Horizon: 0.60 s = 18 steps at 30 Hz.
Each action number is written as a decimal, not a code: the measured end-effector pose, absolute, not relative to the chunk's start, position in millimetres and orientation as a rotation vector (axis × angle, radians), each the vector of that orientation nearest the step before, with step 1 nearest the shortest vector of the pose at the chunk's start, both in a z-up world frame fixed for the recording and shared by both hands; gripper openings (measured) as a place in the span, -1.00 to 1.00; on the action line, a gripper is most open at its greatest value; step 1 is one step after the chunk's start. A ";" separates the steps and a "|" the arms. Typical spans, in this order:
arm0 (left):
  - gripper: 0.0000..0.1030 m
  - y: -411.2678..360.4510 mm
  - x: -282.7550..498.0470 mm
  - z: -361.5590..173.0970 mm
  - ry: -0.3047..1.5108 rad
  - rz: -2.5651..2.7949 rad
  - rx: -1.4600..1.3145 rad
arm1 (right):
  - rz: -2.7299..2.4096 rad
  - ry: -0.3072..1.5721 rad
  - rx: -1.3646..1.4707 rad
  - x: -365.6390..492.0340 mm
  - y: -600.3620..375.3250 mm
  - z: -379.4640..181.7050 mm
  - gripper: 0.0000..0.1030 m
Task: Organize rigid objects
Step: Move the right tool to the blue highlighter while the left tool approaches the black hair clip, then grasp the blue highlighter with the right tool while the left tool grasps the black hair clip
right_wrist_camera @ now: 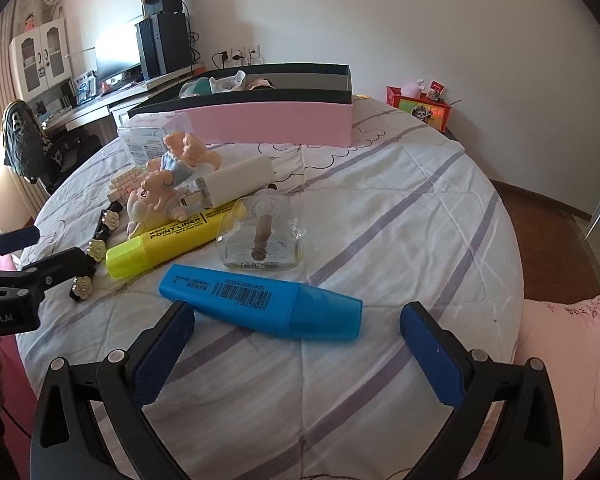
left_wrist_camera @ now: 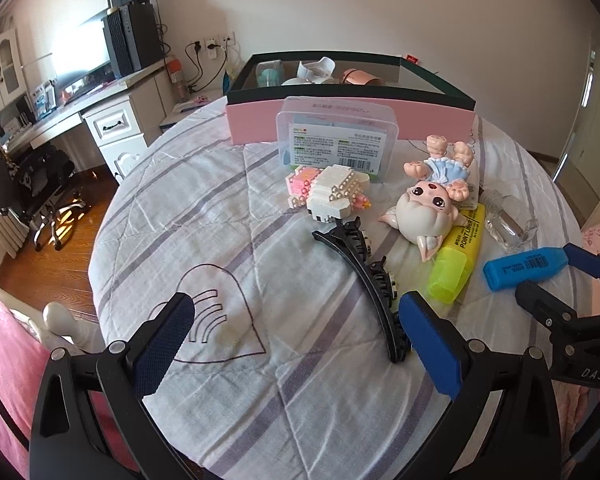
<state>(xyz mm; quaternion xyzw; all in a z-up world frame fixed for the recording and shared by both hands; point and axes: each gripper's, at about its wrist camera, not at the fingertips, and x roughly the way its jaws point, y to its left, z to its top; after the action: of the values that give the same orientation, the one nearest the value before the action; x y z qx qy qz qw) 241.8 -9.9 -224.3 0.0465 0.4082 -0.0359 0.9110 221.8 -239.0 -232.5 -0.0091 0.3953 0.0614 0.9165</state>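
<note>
Hiding from left view: white plug (right_wrist_camera: 236, 180) behind doll (right_wrist_camera: 160, 196).

You can read "POINT LINER" on the yellow highlighter (right_wrist_camera: 172, 240). The right gripper's body (left_wrist_camera: 588, 360) shows "DAS"; the left gripper's body (right_wrist_camera: 4, 316) shows "Robot.AI", its start cut off.

Hair clip's (left_wrist_camera: 364, 276) lower end behind left gripper's fingers (left_wrist_camera: 432, 344).
</note>
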 end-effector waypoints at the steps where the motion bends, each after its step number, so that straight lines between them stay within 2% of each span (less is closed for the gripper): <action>1: 1.00 -7.5 241.5 -224.2 0.843 -0.041 0.118 | 0.134 0.812 -0.027 224.1 -239.3 -233.0 1.00; 7: 1.00 0.7 239.1 -222.9 0.862 -0.099 0.040 | 0.221 0.797 -0.065 237.0 -240.0 -238.3 1.00; 9: 1.00 -5.9 238.8 -221.5 0.861 -0.147 0.025 | 0.243 0.795 -0.046 235.6 -243.2 -237.1 0.91; 10: 1.00 -11.3 239.0 -222.0 0.861 -0.145 0.042 | 0.250 0.792 -0.040 233.8 -244.2 -235.5 0.72; 11: 1.00 -17.4 239.4 -223.4 0.860 -0.145 0.066 | 0.258 0.791 -0.035 231.6 -245.3 -233.7 0.42; 18: 1.00 -25.6 244.7 -235.2 0.890 -0.103 0.122 | 0.342 0.807 -0.001 216.6 -243.1 -226.5 -0.21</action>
<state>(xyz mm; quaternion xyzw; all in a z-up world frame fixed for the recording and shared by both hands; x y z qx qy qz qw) 244.7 -25.6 -235.2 0.0588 0.4301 -0.0498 0.8995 216.6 -243.1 -226.5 -0.0004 0.3907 0.1656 0.9055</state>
